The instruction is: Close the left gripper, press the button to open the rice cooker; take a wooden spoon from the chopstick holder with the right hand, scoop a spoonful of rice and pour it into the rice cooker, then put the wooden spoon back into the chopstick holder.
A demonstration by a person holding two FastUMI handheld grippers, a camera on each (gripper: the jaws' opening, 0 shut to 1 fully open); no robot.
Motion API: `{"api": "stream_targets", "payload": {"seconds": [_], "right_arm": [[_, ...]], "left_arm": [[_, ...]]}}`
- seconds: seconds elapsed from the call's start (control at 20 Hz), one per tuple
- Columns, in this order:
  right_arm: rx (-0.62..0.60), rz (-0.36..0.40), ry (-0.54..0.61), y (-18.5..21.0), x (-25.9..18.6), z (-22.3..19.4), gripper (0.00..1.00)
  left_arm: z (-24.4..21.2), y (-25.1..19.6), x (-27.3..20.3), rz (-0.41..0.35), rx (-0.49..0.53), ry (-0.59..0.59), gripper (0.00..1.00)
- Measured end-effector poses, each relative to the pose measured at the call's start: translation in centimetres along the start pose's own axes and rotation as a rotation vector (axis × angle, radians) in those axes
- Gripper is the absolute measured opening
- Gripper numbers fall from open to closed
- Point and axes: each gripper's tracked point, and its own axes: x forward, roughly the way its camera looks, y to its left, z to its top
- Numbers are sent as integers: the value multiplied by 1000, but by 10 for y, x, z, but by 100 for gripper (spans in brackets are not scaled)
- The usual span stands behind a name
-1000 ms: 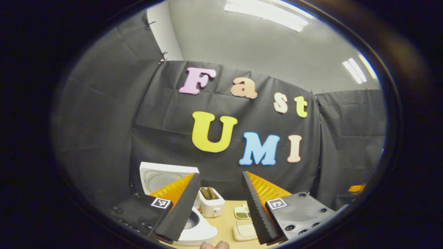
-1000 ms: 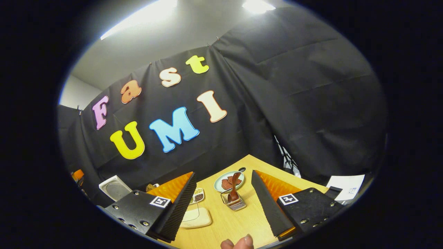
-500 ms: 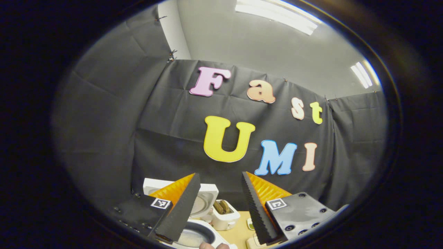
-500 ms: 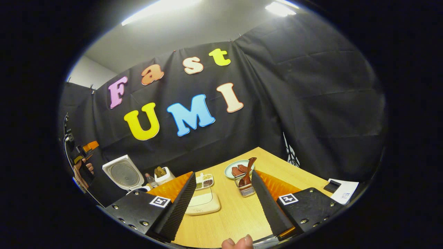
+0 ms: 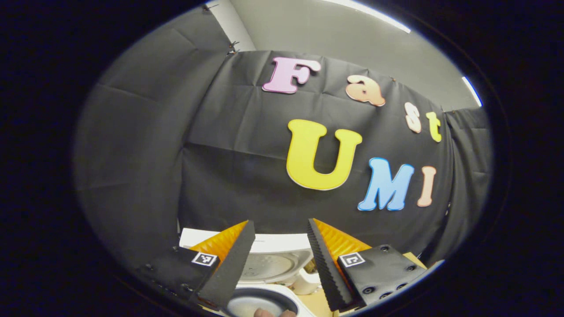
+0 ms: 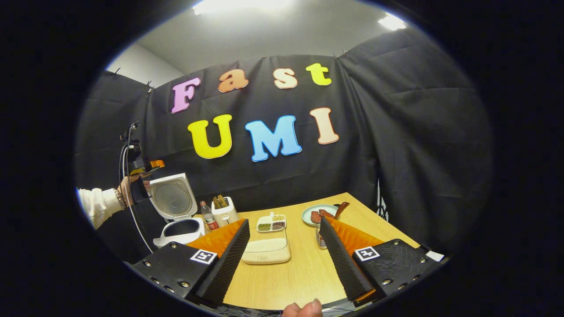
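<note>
While rice cooker (image 6: pixel 178 215) gapes, right gripper (image 6: pixel 284 259) hovers.

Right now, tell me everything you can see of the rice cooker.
The rice cooker is white and looks like smooth plastic. It stands at the table's far left corner with its lid swung up and back, showing a round grey inner plate. The dark inner pot lies open to view; whether it holds anything cannot be told. A bottle and a white toaster stand just to its right. The left gripper hangs beside the raised lid, apparently without touching.
</note>
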Motion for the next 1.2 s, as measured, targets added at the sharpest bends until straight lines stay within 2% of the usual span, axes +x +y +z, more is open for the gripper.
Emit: {"api": "stream_targets", "payload": {"seconds": [0.05, 0.1, 0.2, 0.25, 0.35, 0.45, 0.55, 0.6, 0.65, 0.7, 0.8, 0.85, 0.9, 1.2], "right_arm": [[1, 1, 11, 4, -2, -3, 98], [8, 6, 18, 7, -2, -5, 98], [11, 2, 27, 9, -4, -8, 98], [6, 2, 27, 11, -4, -8, 98], [-3, -5, 20, 9, -7, -6, 98], [11, -7, 29, 7, -8, -8, 98], [15, -14, 32, 3, -8, -9, 98], [13, -16, 25, 2, -9, -6, 98], [10, -16, 23, 1, -10, -4, 98], [6, -16, 20, 0, -10, -3, 98], [9, -12, 19, 3, -9, -4, 98], [17, -6, 21, 6, -8, -5, 98], [22, -1, 23, 7, -8, -5, 98], [29, 29, 46, 13, -10, -16, 98]], "left_arm": [[-4, 5, 12, 28, 8, 10, 79], [-13, 7, 25, 40, 7, 36, 79], [-35, 9, 46, 74, -9, 118, 91], [-30, 13, 54, 102, 12, 94, 80], [-41, 16, 60, 122, 69, 112, 80], [-48, 18, 63, 143, 181, 122, 79], [-46, 13, 61, 133, 193, 102, 84], [-46, 11, 61, 130, 189, 94, 92], [-45, 10, 61, 121, 189, 92, 81], [-44, 9, 59, 108, 195, 87, 80], [-41, 4, 53, 73, 204, 88, 86], [-39, 2, 53, 54, 204, 94, 87], [-39, 4, 51, 45, 214, 116, 81], [-51, -3, 36, 5, 251, 239, 90]]}}
